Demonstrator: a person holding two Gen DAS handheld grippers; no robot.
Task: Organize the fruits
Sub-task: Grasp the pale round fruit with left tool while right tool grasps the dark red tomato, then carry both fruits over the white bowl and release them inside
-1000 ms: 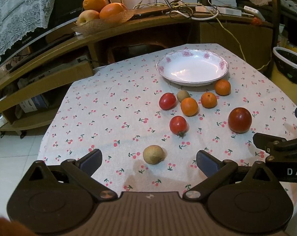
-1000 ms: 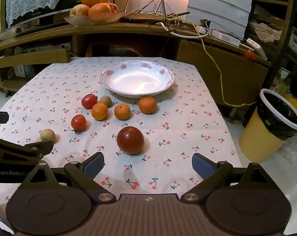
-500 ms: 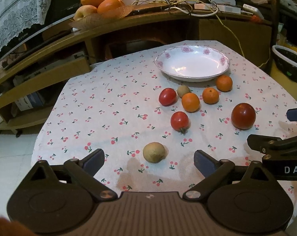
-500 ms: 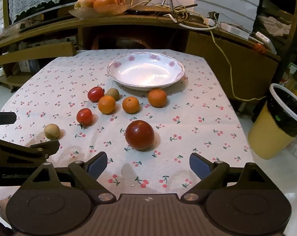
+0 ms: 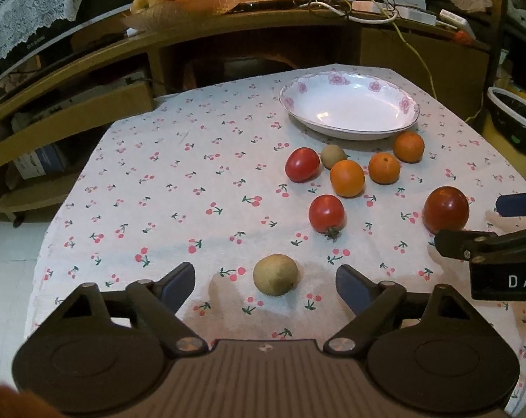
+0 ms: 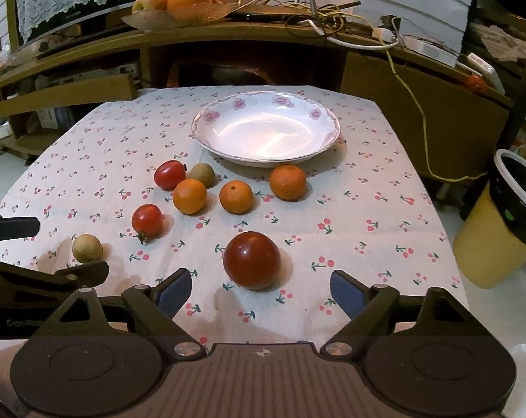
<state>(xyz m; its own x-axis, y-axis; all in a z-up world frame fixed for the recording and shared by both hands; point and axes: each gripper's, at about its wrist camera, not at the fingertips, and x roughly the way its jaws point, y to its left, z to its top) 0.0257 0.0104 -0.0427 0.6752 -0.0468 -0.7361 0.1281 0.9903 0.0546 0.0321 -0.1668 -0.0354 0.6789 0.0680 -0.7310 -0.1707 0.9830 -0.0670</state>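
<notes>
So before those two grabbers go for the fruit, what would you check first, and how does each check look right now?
1. Left gripper lined up on the small tan fruit: ok, the fruit sits just ahead, between the fingers.
2. Right gripper lined up on the large dark red tomato: ok, centred just ahead of it.
3. Jaws wide enough: ok for now; both are closing, and neither touches its fruit.
4. Flowered plate free to take fruit: ok, nothing lies in it.
5. The two grippers clear of each other: cannot tell; they are close side by side.
6. Neighbouring fruit out of the way: ok, the small red tomato sits apart from both targets.
</notes>
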